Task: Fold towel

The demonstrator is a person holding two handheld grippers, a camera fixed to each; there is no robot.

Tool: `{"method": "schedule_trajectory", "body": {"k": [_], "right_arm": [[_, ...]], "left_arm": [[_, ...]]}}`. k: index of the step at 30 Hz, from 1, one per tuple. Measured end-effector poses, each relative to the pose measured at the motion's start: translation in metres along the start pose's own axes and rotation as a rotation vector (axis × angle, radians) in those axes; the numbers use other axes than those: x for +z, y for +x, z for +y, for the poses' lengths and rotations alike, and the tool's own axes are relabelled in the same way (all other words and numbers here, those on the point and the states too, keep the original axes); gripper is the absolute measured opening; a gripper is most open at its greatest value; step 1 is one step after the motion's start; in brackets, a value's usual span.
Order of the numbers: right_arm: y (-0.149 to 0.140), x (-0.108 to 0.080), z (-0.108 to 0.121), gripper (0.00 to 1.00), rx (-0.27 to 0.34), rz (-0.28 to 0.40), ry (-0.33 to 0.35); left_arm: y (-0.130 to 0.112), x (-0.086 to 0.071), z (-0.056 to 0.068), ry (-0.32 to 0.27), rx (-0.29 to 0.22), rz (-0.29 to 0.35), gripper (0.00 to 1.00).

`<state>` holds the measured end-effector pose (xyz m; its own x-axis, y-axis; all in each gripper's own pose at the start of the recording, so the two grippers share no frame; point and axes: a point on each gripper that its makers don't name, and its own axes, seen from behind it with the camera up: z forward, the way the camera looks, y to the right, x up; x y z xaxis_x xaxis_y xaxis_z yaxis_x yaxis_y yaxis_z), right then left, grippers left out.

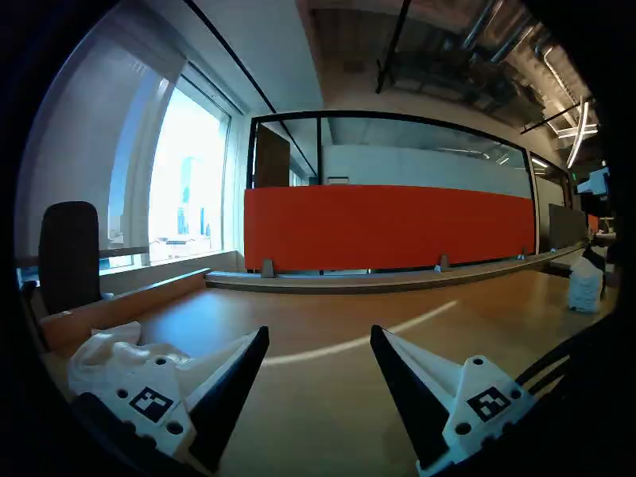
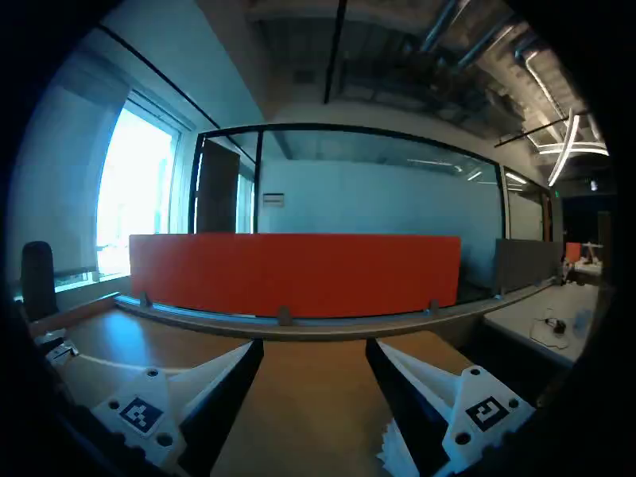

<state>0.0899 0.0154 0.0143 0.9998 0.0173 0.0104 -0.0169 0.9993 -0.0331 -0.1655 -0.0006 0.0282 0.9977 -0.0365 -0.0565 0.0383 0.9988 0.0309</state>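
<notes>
Left tongs (image 1: 318, 329) and right tongs (image 2: 314, 343) both wide open, empty. Towel (image 1: 105, 356) crumpled on table (image 1: 334, 397), just beside left tongs' left finger. Looks soft, light, limp; pinch a corner or hem, not the bunched middle.

A wooden desk (image 1: 334, 381) meets an orange partition (image 1: 381, 226) beside a bright window (image 1: 187, 199).

A wooden table (image 1: 334, 397) is running up to the foot of an orange divider (image 1: 389, 226) at its far edge. A crumpled white towel (image 1: 107, 358) is lying on the wood well in front of the divider's left end. A white stack of cloth (image 1: 586, 288) is sitting near its right end.
</notes>
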Motion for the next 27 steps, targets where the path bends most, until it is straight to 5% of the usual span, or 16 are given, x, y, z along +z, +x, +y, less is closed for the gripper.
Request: {"method": "schedule_trajectory", "body": {"k": [15,27], "right_arm": [[-0.052,-0.001,0.008,1.0,0.005,0.022,0.011],[-0.098,-0.007,0.006,0.99,0.071,0.023,0.026]], "left_arm": [[0.0,0.0,0.0,0.0,0.0,0.0,0.94],[0.0,0.0,0.0,0.0,0.0,0.0,0.95]]}}
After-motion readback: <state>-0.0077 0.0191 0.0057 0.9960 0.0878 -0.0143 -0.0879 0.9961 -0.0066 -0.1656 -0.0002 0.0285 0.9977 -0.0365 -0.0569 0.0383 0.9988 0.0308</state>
